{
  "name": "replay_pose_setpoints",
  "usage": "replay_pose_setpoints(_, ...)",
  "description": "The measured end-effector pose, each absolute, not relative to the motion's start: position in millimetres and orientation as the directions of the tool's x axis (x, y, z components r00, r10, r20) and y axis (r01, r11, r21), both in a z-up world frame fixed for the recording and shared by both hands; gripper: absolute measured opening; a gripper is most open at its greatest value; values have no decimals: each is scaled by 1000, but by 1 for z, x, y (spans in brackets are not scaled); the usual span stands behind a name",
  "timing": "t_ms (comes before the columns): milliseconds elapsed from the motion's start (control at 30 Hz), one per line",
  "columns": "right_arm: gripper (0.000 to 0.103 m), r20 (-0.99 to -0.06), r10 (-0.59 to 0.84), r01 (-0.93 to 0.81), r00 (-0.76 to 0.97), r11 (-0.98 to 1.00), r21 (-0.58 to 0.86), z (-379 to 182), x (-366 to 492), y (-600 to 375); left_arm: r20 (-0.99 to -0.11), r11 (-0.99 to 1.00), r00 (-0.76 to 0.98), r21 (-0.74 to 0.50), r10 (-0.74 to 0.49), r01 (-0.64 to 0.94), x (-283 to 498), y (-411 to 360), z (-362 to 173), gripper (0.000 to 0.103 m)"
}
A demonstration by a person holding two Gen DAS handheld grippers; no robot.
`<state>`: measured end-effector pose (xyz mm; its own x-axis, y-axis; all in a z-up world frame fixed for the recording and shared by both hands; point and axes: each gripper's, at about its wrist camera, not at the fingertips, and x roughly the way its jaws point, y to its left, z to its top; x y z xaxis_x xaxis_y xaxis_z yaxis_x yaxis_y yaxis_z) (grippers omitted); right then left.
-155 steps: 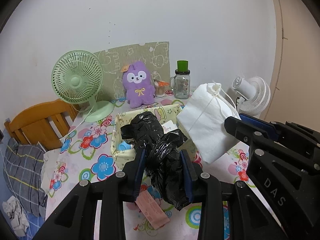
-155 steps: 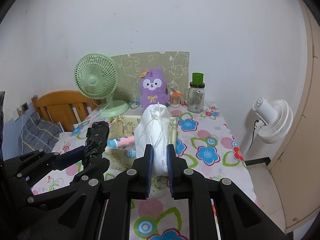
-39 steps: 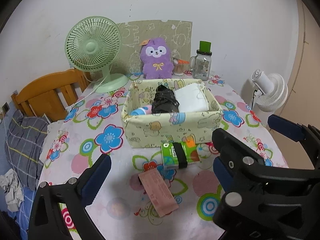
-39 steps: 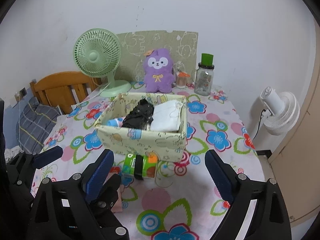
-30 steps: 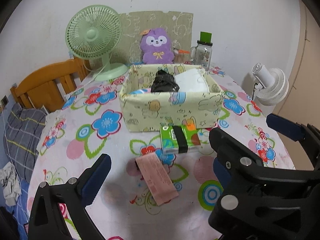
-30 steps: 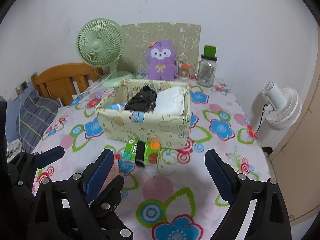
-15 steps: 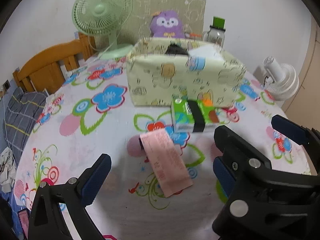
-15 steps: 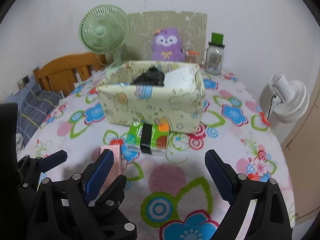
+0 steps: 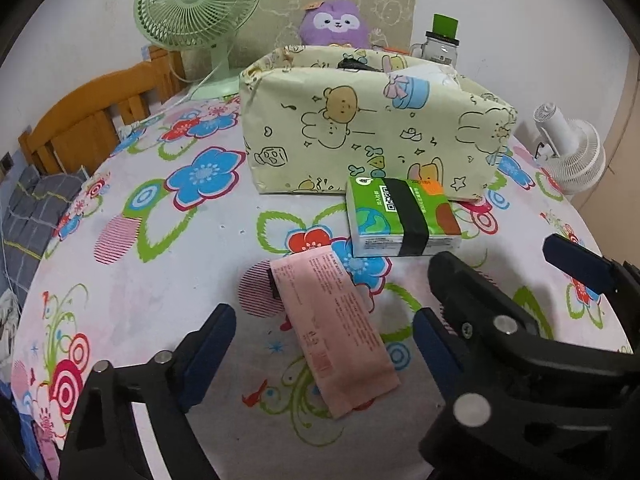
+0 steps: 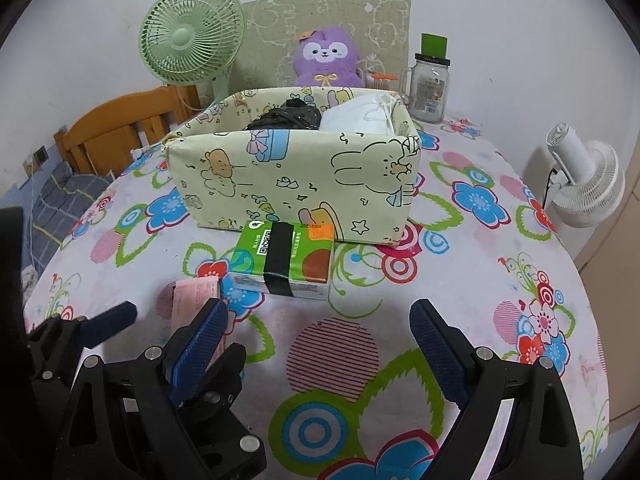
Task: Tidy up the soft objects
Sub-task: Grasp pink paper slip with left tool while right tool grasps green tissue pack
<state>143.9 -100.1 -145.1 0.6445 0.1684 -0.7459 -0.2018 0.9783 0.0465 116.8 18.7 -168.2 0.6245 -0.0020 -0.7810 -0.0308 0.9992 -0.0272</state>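
A pink flat packet (image 9: 336, 328) lies on the flowered tablecloth between the fingers of my left gripper (image 9: 320, 344). Its jaws are closing, and the pads stand apart from the packet on both sides. Just beyond lies a green tissue pack (image 9: 400, 216) with a black band, against the cartoon-print fabric box (image 9: 360, 128). My right gripper (image 10: 318, 344) is open with only tablecloth between its fingers, and the green tissue pack (image 10: 286, 258) sits just ahead of it. In the box (image 10: 288, 176) rest a black plastic bag (image 10: 288, 116) and a white drawstring pouch (image 10: 360, 116).
Behind the box stand a green desk fan (image 10: 188, 44), a purple plush toy (image 10: 326, 58) and a glass jar with a green lid (image 10: 430, 88). A white fan (image 10: 584, 184) sits off the table's right edge. A wooden chair (image 10: 116, 132) is at the left.
Both grippers have sunk toward the table and nearer the packs. The left jaws have narrowed around the pink packet. The black bag and white pouch, held earlier, now lie in the box.
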Motion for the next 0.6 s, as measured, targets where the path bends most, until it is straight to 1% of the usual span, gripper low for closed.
replay_pose_setpoints(67, 94, -748, 162, -198, 644, 979, 42, -146, 146, -101, -787, 998, 617, -35, 1, -47, 120, 21, -171, 78)
replay_pose_setpoints(133, 94, -748, 160, -197, 644, 980, 40, -147, 147, -101, -794, 996, 607, -61, -11, -62, 122, 25, -175, 72)
replay_pose_setpoints(167, 94, -749, 157, -196, 644, 980, 36, -147, 148, -101, -787, 997, 617, -54, -4, -62, 121, 24, -174, 68)
replay_pose_setpoints(233, 94, -751, 152, -202, 643, 979, 25, -148, 149, -99, -786, 997, 619, -41, 4, -58, 120, 23, -174, 61)
replay_pose_setpoints(333, 94, -756, 146, -208, 638, 978, 13, -151, 151, -96, -776, 998, 630, -33, 12, -60, 119, 25, -174, 48)
replay_pose_setpoints(467, 94, -760, 155, -213, 632, 977, 23, -153, 154, -92, -780, 998, 626, -42, -4, -45, 119, 28, -173, 43)
replay_pose_setpoints(600, 94, -760, 168, -225, 628, 974, 30, -154, 158, -86, -783, 999, 622, -42, -14, -31, 122, 31, -173, 43)
